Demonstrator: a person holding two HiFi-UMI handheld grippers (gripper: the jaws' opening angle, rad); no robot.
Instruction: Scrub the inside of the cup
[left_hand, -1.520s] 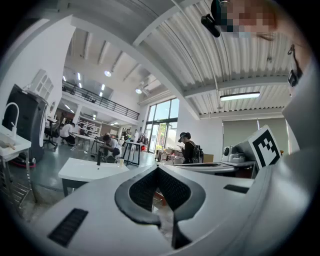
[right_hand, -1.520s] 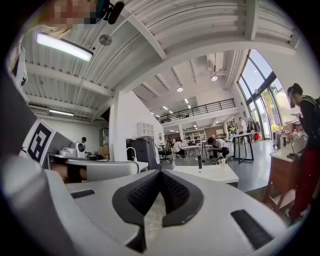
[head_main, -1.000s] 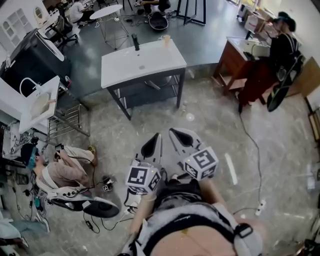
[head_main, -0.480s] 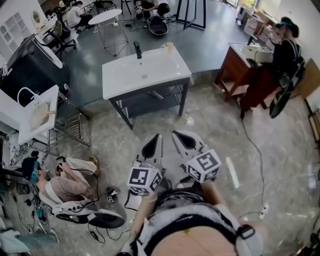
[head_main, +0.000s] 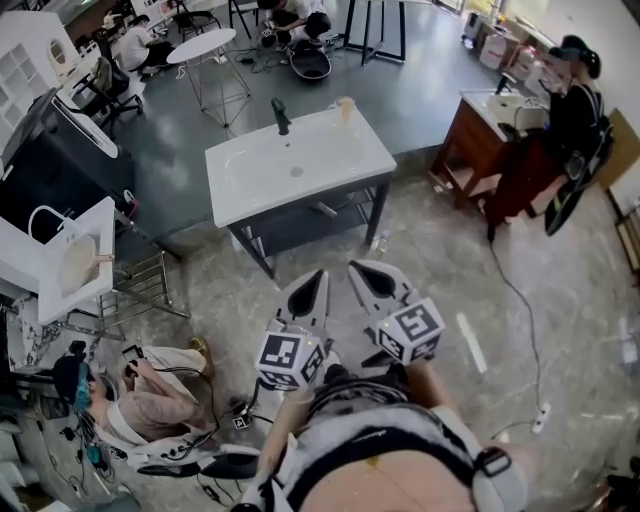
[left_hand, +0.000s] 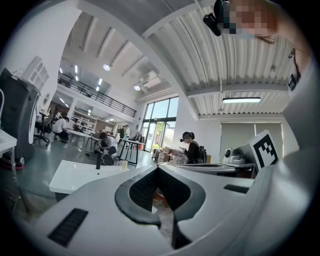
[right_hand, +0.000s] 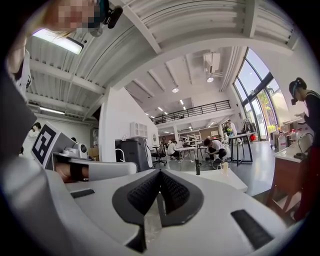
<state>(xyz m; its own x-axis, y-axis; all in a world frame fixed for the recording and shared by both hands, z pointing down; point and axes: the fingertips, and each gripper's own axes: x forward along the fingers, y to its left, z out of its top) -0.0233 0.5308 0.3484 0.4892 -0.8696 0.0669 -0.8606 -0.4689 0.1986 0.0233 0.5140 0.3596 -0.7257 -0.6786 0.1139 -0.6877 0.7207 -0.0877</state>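
The cup (head_main: 346, 106) is showing tiny, its inside impossible to make out. It is standing at the far edge of the white sink tabletop (head_main: 345, 160), to the right of the black faucet (head_main: 281, 116). The left gripper (head_main: 318, 275) and right gripper (head_main: 355, 268) are hanging side by side, well apart from it. Both sets of jaws are pressing together with nothing between them. Grey floor (head_main: 430, 250) is lying between. The holder's torso (head_main: 380, 455) is blocking the bottom edge. One person (head_main: 150, 412) is sitting low left, and another (head_main: 572, 110) is standing by a wooden cabinet (head_main: 468, 145).
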